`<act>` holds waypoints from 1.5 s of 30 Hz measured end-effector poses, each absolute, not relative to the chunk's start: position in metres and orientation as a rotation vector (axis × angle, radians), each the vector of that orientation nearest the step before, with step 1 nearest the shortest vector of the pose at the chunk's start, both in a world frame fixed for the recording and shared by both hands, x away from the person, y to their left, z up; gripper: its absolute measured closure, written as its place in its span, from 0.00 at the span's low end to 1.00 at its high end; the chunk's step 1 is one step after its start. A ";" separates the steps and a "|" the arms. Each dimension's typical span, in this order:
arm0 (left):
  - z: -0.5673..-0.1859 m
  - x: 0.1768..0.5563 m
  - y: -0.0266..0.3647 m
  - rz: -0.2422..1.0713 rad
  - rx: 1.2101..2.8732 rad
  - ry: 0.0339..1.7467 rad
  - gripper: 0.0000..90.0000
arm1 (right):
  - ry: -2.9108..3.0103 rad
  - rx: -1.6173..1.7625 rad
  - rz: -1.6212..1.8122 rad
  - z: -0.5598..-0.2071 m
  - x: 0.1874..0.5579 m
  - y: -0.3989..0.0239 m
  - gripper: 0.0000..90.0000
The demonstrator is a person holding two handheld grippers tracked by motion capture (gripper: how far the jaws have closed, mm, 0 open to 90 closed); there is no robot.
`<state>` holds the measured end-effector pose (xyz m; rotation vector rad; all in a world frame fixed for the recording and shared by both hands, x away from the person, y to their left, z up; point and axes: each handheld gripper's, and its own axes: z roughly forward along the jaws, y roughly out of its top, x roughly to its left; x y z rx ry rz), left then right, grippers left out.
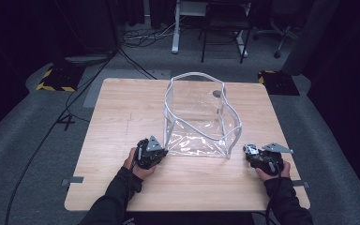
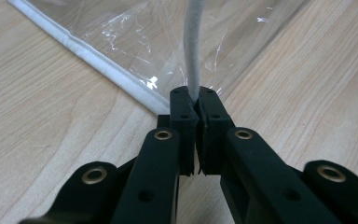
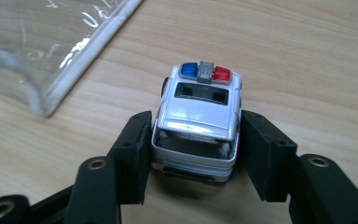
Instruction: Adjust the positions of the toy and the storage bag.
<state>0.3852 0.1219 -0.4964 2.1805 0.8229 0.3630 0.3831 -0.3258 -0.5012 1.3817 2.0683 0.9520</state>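
Toy police car (image 3: 199, 122), silver-white, with a blue and red light bar on the roof, sitting between the black jaws of the right gripper (image 3: 196, 154), rear end toward the camera; no writing or badge readable on it. Pads pressed against both flanks, so pinched rather than loose. Seen from the high view as a small pale shape at the tip of the right gripper (image 1: 255, 154), close to the near right corner of the clear bag (image 1: 199, 117), over the wooden table (image 1: 122, 112).

Bag standing open in the middle of the table, transparent plastic with white piping along rim and seams, a small grey disc high on its far wall; no label or print legible. Left gripper (image 2: 196, 105) pressed together on the white piping (image 2: 192, 46) at the bag's near left corner, cord rising straight up out of the pinch. Same left gripper (image 1: 159, 151) at that corner in the high view, grey three-cornered plate on top.

Beyond the table, grey floor, dark cables, yellow-and-black striped blocks, chair and desk legs.
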 end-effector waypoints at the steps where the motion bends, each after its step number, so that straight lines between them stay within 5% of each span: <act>1: -0.497 0.384 0.122 0.341 2.180 0.833 0.96 | 2.058 1.390 0.954 -0.501 0.389 -0.330 0.52; 21: -0.497 0.372 0.143 0.286 2.177 0.812 0.97 | 2.088 1.366 0.993 -0.501 0.435 -0.346 0.52; 29: -0.500 0.364 0.153 0.274 2.216 0.799 0.94 | 2.090 1.372 0.978 -0.502 0.439 -0.347 0.38; 37: -0.501 0.352 0.171 0.299 2.212 0.827 0.79 | 2.107 1.355 0.943 -0.503 0.434 -0.345 0.27; 41: -0.501 0.347 0.186 0.339 2.207 0.876 0.61 | 2.112 1.362 0.943 -0.502 0.435 -0.345 0.28; 43: -0.501 0.346 0.191 0.365 2.204 0.930 0.40 | 2.096 1.364 0.951 -0.502 0.437 -0.346 0.34; 45: -0.502 0.346 0.194 0.378 2.204 0.948 0.34 | 2.092 1.373 0.952 -0.502 0.437 -0.346 0.36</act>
